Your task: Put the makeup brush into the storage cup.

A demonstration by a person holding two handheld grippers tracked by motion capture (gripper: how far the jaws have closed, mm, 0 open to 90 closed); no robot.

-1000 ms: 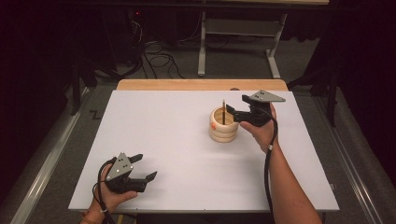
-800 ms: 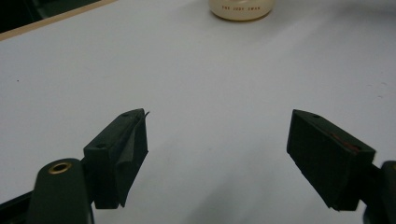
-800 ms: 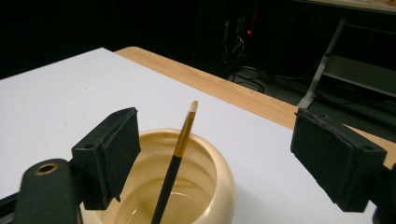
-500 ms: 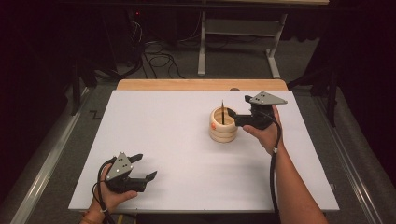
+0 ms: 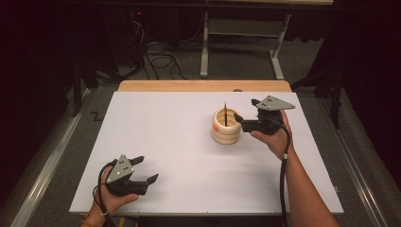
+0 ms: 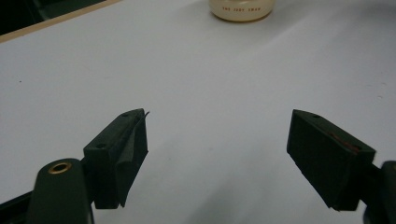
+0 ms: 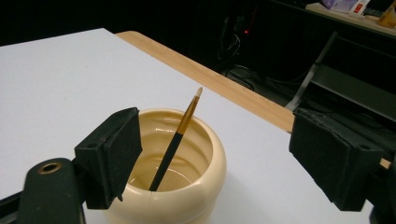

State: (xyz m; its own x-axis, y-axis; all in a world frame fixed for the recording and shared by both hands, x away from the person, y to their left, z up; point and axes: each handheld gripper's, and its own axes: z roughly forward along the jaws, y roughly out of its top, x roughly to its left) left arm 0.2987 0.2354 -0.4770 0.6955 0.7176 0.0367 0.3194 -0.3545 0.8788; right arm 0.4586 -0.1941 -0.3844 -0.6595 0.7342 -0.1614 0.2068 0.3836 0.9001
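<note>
Cream-coloured pot (image 5: 226, 126) at the table's (image 5: 156, 123) two o'clock props a brush (image 7: 176, 139) upright, the right gripper (image 5: 244, 124) beside it with jaws apart, seemingly ready to pluck it, while the left gripper (image 5: 145, 169), jaws also apart, idles at seven o'clock.

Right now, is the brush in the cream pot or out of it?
In: the brush stands tilted inside the cream pot, tip up, between the open right hand-held gripper jaws.

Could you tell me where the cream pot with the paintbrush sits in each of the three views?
High view: the cream pot stands right of centre on the white table, just left of the right tongs.
Left gripper view: its base is at the top edge, far off.
Right gripper view: it is bottom centre, between the open jaws.
Shared landmark: the paintbrush and the table's wooden edge.
</note>
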